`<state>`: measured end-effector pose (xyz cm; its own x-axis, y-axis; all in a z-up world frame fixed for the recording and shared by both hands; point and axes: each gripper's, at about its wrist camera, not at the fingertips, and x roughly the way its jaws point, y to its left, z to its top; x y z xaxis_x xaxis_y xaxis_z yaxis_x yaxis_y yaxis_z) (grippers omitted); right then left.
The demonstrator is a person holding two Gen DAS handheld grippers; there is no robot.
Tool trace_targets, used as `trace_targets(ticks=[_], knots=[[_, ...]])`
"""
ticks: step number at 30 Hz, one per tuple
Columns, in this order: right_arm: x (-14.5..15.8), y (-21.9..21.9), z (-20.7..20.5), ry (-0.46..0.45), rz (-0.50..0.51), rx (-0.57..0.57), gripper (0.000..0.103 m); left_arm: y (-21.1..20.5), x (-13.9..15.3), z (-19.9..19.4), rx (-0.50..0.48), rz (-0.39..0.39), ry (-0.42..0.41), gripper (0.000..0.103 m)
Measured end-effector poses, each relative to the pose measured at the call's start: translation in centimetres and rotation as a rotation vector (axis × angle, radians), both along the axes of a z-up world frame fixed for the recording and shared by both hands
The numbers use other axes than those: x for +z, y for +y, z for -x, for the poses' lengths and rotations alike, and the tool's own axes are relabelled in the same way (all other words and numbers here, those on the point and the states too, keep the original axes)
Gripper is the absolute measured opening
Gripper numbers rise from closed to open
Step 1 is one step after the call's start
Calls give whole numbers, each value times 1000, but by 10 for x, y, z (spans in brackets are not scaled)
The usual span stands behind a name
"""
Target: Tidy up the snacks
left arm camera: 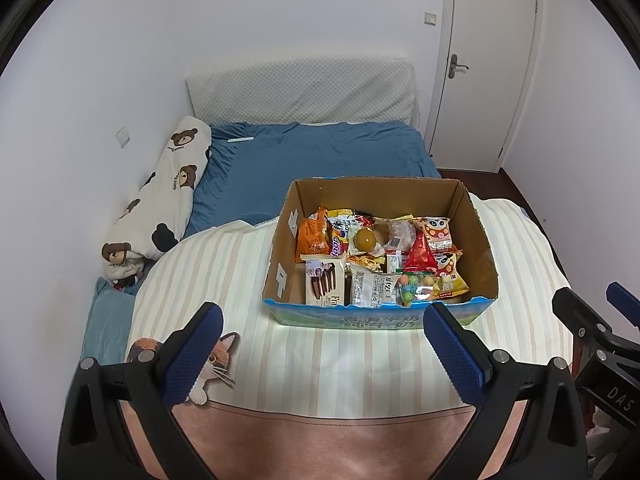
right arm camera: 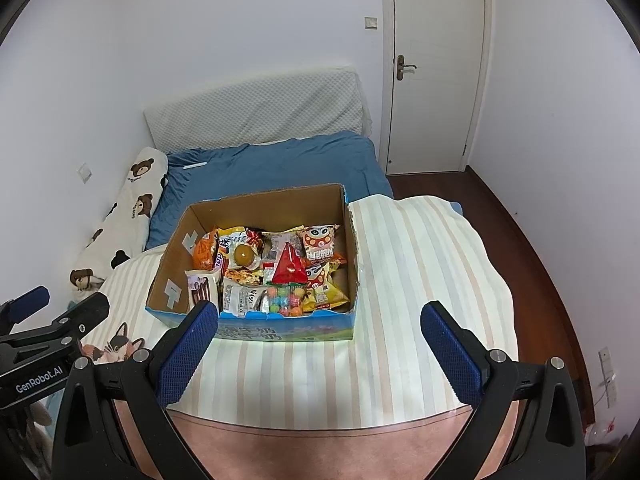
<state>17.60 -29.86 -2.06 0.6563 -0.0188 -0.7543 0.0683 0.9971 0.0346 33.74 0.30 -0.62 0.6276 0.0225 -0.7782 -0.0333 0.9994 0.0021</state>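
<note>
Left wrist view: your left gripper (left arm camera: 322, 340) hangs with its blue-padded fingers (left arm camera: 196, 356) spread wide, nothing between them. Ahead sits the cardboard box (left arm camera: 280, 276) on the striped cloth (left arm camera: 224, 276) covering the round surface. Box is packed with snacks: chocolate biscuit pack (left arm camera: 325, 286) at the near left, orange packet (left arm camera: 312, 238) behind it, round yellow snack (left arm camera: 365, 238) in the middle, red triangular packet (left arm camera: 420, 254), colourful candy bag (left arm camera: 414, 283) at the near edge, owl-face packet (left arm camera: 438, 234) toward the right. Your right gripper (left arm camera: 600, 332) shows at the right edge, beside the surface. Cat-print patch (left arm camera: 216, 354) touches the left finger's outline. Beyond: bed with blue sheet (left arm camera: 320, 152), bear-print pillow (left arm camera: 160, 204), white door (left arm camera: 488, 60).

Right wrist view: right gripper (right arm camera: 320, 340) also wide apart, empty. The left finger overlaps the box's (right arm camera: 172, 280) near left corner in the picture; contact cannot be told. Red triangular packet (right arm camera: 289, 266) stands central, candy bag (right arm camera: 284, 301) in front of it. Left gripper (right arm camera: 44, 320) sits at the left edge; its spread cannot be told here.
</note>
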Motion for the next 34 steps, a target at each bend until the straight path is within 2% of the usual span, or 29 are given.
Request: trace_targets(ticks=[26, 34], knots=[[5, -6, 0, -7, 2, -4, 103, -1, 3, 2, -10, -4, -2, 103], [4, -7, 0, -11, 7, -3, 103, -1, 7, 8, -19, -7, -31, 103]])
